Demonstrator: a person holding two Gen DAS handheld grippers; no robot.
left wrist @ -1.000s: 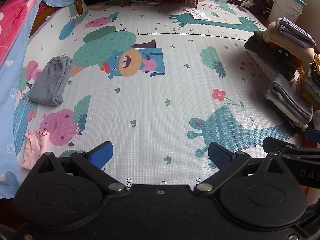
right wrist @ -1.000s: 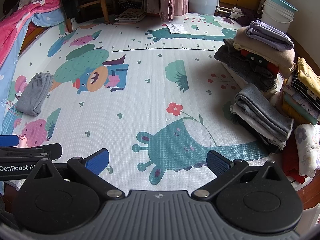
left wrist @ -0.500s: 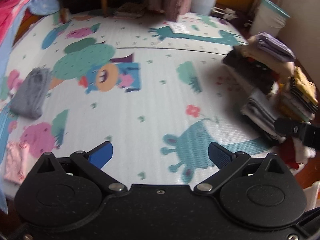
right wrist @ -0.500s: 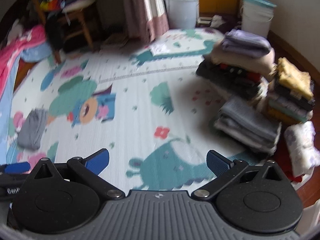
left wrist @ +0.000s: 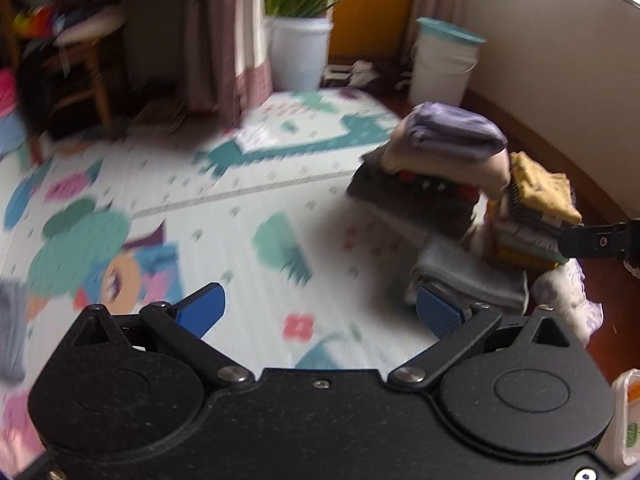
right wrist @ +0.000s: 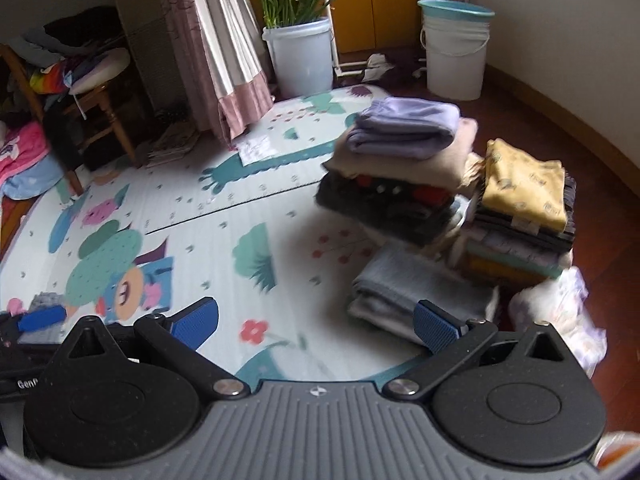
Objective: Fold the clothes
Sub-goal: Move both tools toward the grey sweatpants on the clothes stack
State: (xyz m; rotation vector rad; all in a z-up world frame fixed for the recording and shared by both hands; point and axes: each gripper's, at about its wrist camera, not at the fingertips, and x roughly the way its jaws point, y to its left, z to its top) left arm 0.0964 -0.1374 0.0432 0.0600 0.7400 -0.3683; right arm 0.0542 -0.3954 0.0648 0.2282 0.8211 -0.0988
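Stacks of folded clothes stand along the right edge of the play mat (right wrist: 224,240), nothing of them held. Farthest is the tall stack (right wrist: 400,176), topped by a lavender piece (right wrist: 404,128) whose long axis runs left to right, fold edge facing near. Just right of it, off the mat on the wooden floor (right wrist: 600,208), sits a second stack (right wrist: 520,232) capped by a mustard printed garment (right wrist: 524,188), its long side running near to far. In front of both lies a low grey folded pile (right wrist: 404,292), long axis slanting from near right to far left, its near end just beyond the right tool's right fingertip. A white floral bundle (right wrist: 560,312) rests beside it on the floor.

Both tools hover empty with jaws spread wide: the right tool (right wrist: 316,324) and the left tool (left wrist: 320,312) each show mat between their blue pads. The left view is blurred; in it the right tool's dark finger crosses the mustard stack at the right edge.

Mat lies bare across the middle and left, giving wide room. Far off stand a planter bucket (right wrist: 300,56), a white pail (right wrist: 456,52), a curtain (right wrist: 224,56) and a wooden chair (right wrist: 100,112). A grey garment (left wrist: 12,332) lies at the mat's left edge.
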